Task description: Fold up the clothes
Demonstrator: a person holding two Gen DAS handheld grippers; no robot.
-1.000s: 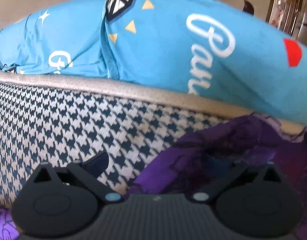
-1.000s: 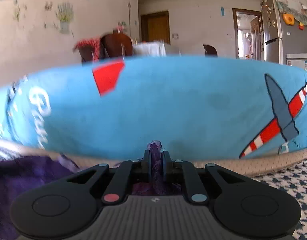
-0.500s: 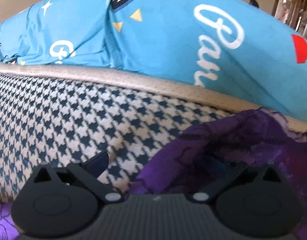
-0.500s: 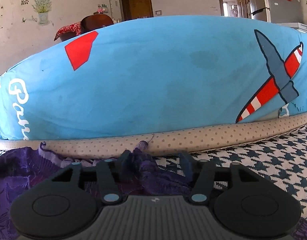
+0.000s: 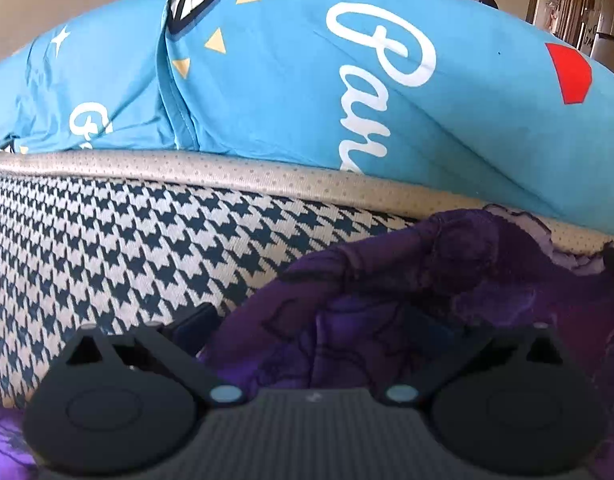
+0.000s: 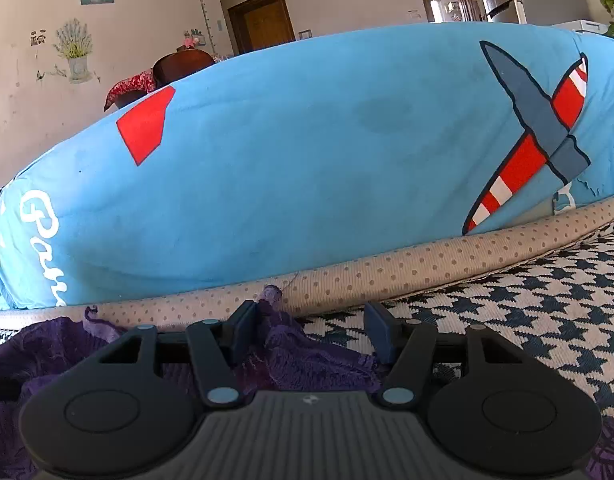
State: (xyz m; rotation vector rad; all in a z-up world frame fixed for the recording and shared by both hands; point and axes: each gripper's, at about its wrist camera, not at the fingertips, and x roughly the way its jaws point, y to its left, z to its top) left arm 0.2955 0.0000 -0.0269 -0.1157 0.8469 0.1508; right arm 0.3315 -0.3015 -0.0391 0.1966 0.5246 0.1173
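A: Purple garment (image 6: 307, 364) status?
B: Bunched on the houndstooth cover (image 5: 107, 248), by the blue pillow (image 6: 307, 152). Not neatly folded.
A: Jaws?
B: Right gripper (image 6: 307, 326) wide, cloth loose between. Left gripper (image 5: 319, 332) wide, gripping nothing. Folding mostly left, I'd judge.

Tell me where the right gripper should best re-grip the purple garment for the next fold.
Probably the frilly edge of the purple garment, standing up between the open right gripper fingers. Come in low from the near side; that raised ruffle is pinchable, the rest lies flat.
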